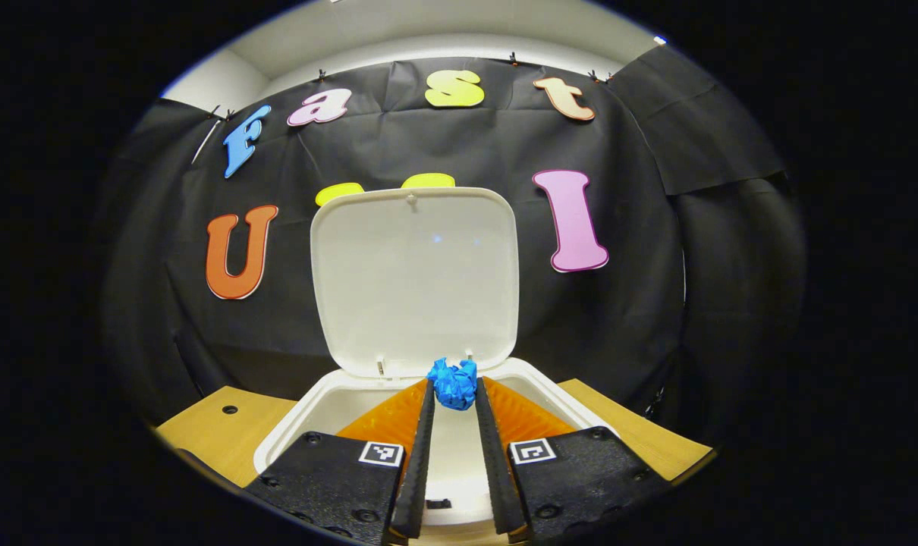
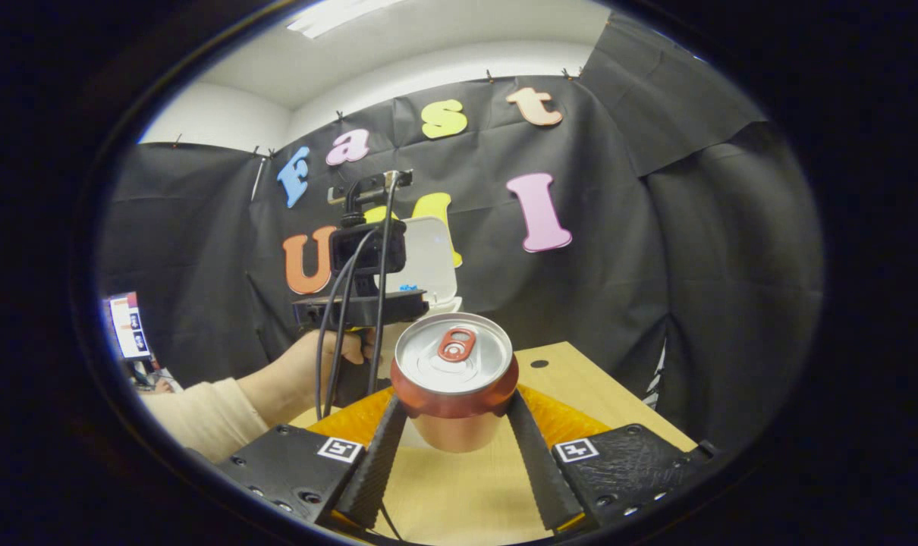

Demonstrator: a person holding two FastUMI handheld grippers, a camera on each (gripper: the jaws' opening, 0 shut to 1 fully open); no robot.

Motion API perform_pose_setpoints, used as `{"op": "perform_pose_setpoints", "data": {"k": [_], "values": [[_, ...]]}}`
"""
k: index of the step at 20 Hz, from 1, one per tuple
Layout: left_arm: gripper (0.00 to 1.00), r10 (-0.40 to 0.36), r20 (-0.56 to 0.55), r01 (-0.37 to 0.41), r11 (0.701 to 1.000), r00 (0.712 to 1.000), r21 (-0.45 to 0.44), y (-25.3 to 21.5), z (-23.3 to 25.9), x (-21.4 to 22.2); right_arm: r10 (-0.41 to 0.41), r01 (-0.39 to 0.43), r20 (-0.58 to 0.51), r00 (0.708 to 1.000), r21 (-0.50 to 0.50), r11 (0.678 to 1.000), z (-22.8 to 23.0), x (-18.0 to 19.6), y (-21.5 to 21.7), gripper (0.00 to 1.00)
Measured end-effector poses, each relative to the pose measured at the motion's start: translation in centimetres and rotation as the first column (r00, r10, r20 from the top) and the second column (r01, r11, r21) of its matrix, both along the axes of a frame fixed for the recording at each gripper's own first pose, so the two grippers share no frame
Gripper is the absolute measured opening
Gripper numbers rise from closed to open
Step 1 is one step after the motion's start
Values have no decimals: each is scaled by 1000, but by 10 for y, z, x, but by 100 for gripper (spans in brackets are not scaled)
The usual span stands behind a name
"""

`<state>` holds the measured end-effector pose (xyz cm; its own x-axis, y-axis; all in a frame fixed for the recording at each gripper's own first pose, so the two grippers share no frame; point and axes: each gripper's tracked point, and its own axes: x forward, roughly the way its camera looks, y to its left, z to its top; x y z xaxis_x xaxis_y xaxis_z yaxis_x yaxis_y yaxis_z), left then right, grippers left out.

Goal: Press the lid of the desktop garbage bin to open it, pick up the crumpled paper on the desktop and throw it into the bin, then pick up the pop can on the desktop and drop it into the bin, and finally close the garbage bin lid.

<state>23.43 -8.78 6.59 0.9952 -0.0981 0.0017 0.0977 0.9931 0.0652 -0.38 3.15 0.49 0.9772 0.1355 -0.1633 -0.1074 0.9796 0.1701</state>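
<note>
The white desktop bin (image 1: 292, 425) stands with its lid (image 1: 413, 280) swung upright against the black wall. My left gripper (image 1: 453, 388) is shut on the blue crumpled paper (image 1: 453, 377), holding it at its fingertips over the bin's opening, near the hinge. In the right gripper view the red pop can (image 2: 454, 371) stands upright with its silver top showing. My right gripper (image 2: 455, 400) is shut on the can's sides. Whether the can touches the table (image 2: 580, 379) I cannot tell. Farther off, a hand (image 2: 307, 371) holds the left gripper (image 2: 360, 303) at the bin's lid (image 2: 432, 258).
The wooden table (image 1: 216, 425) has a small round hole (image 1: 230, 409) left of the bin and another hole (image 2: 539, 364) beyond the can. A cream sleeve (image 2: 193, 417) reaches in from the left. Cables (image 2: 337, 334) hang from the left gripper.
</note>
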Motion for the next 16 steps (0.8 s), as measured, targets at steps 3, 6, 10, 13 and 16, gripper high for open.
{"op": "perform_pose_setpoints", "data": {"k": [3,6,10,13,16], "values": [[37,-1,-13,0,999,1000,-34,0,-5,3,-2,2,-3,1000,4,1000,-2,1,-1,77],[38,-13,-33,11,997,999,-73,0,-7,7,1,-1,-3,1000,2,1000,-1,1,-1,78],[38,-37,-40,34,997,999,-73,-4,-7,6,-2,2,-6,1000,7,1000,-2,1,-2,78],[40,-20,-23,19,997,1000,-72,2,-5,5,-8,8,-12,1000,3,1000,-4,2,-3,78],[65,-37,77,41,997,996,-59,5,7,9,-10,10,-13,1000,-2,1000,-4,2,-2,77]]}}
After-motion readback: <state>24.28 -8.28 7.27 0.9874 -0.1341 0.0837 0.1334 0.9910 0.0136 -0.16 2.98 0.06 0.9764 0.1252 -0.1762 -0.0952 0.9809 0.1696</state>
